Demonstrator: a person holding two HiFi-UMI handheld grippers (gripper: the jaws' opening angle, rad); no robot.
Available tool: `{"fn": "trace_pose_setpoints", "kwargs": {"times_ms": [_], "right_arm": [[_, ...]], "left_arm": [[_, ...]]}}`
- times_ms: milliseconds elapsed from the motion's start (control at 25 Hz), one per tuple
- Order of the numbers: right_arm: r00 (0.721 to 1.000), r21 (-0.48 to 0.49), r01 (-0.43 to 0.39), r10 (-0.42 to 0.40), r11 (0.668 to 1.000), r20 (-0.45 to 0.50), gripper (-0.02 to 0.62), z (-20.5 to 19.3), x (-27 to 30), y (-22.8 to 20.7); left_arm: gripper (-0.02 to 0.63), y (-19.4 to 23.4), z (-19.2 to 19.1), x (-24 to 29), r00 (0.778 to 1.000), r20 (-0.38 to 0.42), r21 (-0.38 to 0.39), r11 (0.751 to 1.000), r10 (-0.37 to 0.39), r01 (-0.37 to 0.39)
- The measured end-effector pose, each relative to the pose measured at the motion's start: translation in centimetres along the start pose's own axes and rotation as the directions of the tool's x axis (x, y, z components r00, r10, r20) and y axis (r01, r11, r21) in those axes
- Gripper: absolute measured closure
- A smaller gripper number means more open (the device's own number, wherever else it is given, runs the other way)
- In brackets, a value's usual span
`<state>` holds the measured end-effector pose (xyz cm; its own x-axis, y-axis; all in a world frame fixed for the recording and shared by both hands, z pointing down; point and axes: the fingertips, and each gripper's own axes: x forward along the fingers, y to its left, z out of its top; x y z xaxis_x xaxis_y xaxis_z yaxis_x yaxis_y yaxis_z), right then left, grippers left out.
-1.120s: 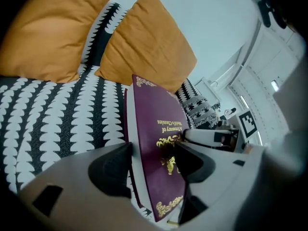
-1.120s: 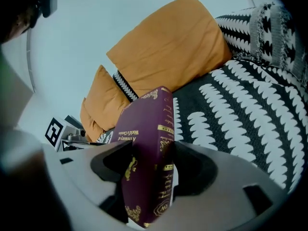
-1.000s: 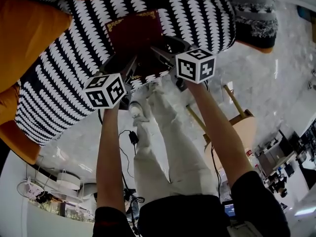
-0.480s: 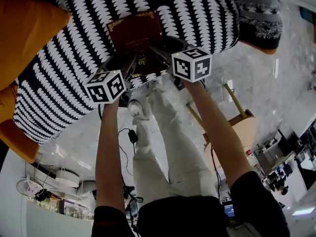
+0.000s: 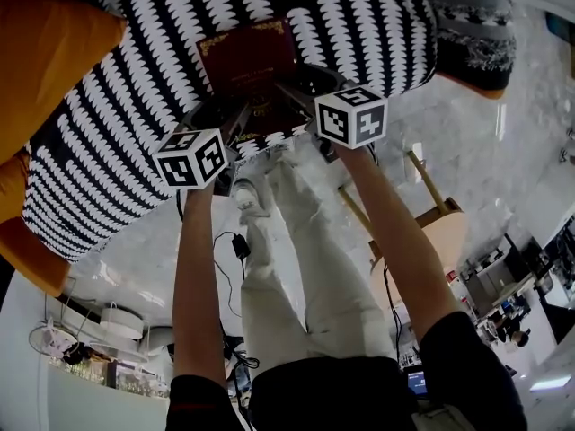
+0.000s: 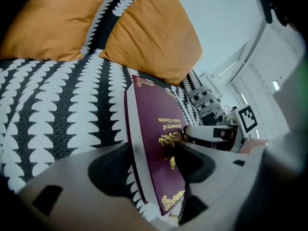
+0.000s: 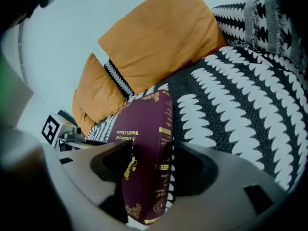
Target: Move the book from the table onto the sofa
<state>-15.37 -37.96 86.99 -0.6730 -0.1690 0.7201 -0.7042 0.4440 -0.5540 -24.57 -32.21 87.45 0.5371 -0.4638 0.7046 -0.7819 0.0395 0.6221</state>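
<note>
Both grippers and the book [image 5: 247, 61] sit a touch lower toward the sofa [image 5: 108, 142] than a second ago; over the last half second, no shift. Left gripper [image 5: 232, 119] is clamped on the book near its page edge. Right gripper [image 5: 292, 92] is clamped near the spine. Jaws stand wide on each: one on the maroon cover, one underneath. Book lies cover up over the sofa's patterned seat, near the sofa's front edge; whether it already rests there is unclear. Orange cushions [image 6: 149, 37] lean at the sofa's back.
</note>
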Motion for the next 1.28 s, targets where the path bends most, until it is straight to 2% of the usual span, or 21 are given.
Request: {"fn": "trace_pose_setpoints", "kwargs": {"times_ms": [280,480,600,760,840,920,1080,1280], "right_arm": [[1.000,0.002,0.009,-0.009,1.000,0.010,0.316,1.0,-0.9,0.0],[1.000,-0.025,0.028,-0.028,0.999,0.006,0.316,1.1,-1.9,0.2],[0.999,-0.031,0.038,-0.038,0.999,0.013,0.316,1.5,-2.5,0.2],[0.999,-0.036,0.046,-0.045,0.998,0.022,0.322,2.4,-3.8,1.3],[0.998,-0.049,0.053,-0.052,0.997,0.034,0.344,3.3,-4.7,2.2],[0.997,-0.064,0.067,-0.064,0.996,0.048,0.402,4.2,-5.7,3.0],[0.994,-0.101,0.091,-0.084,0.991,0.064,0.421,5.8,-7.6,4.6],[0.992,-0.129,0.091,-0.079,0.987,0.093,0.508,7.4,-10.1,7.0]], "left_arm": [[0.314,0.0,0.5,-0.5,1.000,-0.005,0.007,1.000,0.023,-0.023],[0.316,1.0,0.2,-2.3,0.994,0.014,0.037,0.993,0.107,-0.108],[0.322,1.0,0.3,-2.8,0.994,0.015,0.025,0.994,0.111,-0.111],[0.333,-0.7,1.3,-3.7,0.995,0.007,0.055,0.994,0.096,-0.096],[0.339,-2.0,2.4,-4.4,0.997,0.013,0.074,0.994,0.082,-0.082],[0.356,-3.4,3.4,-5.1,0.997,0.024,0.092,0.993,0.070,-0.072],[0.375,-5.9,5.3,-6.7,0.998,0.038,0.130,0.990,0.045,-0.049],[0.434,-8.0,7.0,-9.2,0.998,0.055,0.176,0.984,0.030,-0.039]]}}
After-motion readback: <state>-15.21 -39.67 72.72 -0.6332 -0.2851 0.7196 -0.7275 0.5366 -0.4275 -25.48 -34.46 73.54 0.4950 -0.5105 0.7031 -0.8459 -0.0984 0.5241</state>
